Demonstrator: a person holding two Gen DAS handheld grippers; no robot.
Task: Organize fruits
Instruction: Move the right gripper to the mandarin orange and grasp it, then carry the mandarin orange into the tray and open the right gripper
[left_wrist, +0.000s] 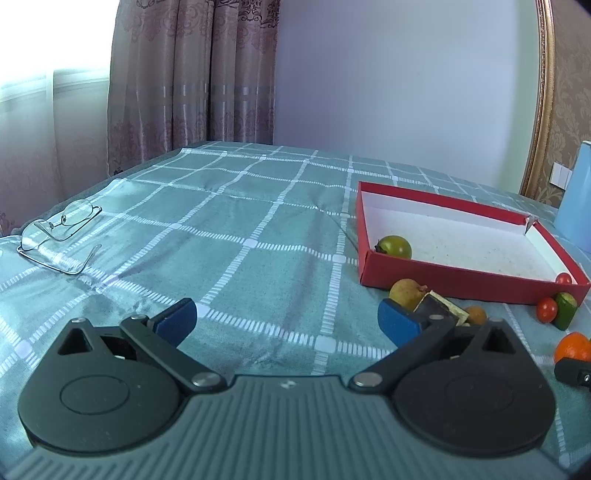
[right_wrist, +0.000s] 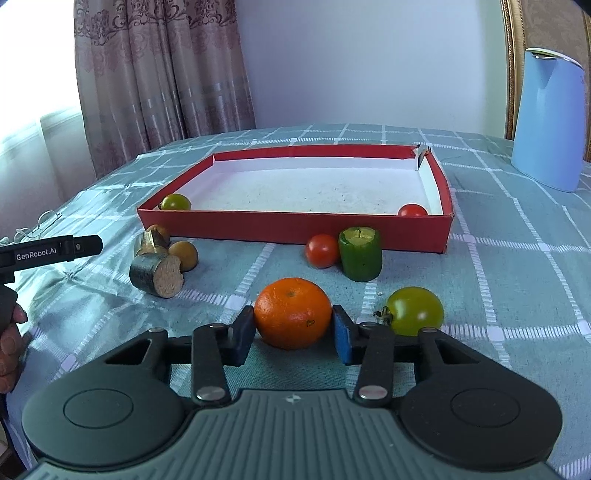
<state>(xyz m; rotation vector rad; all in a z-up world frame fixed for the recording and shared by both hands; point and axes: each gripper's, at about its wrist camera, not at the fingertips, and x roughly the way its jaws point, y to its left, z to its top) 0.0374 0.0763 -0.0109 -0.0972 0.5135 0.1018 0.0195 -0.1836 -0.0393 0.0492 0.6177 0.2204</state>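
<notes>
My right gripper (right_wrist: 291, 332) is shut on an orange (right_wrist: 293, 317) that rests on the checked cloth, one blue pad against each side. Beyond it lies a shallow red box (right_wrist: 295, 225) with a green tomato (right_wrist: 176, 202) in its left corner and a red tomato (right_wrist: 412, 210) in its right. In front of the box lie a red tomato (right_wrist: 322, 250), a green cut piece (right_wrist: 360, 258), a green tomato (right_wrist: 415, 310) and small yellow-brown fruits (right_wrist: 183, 254). My left gripper (left_wrist: 288, 317) stands open over bare cloth, left of the box (left_wrist: 443, 275).
A dark cut cylinder (right_wrist: 157, 275) lies among the yellow-brown fruits. A blue kettle (right_wrist: 546, 122) stands at the back right. Wire-framed glasses (left_wrist: 59, 229) lie on the cloth at the far left. Curtains and a wall close the far side.
</notes>
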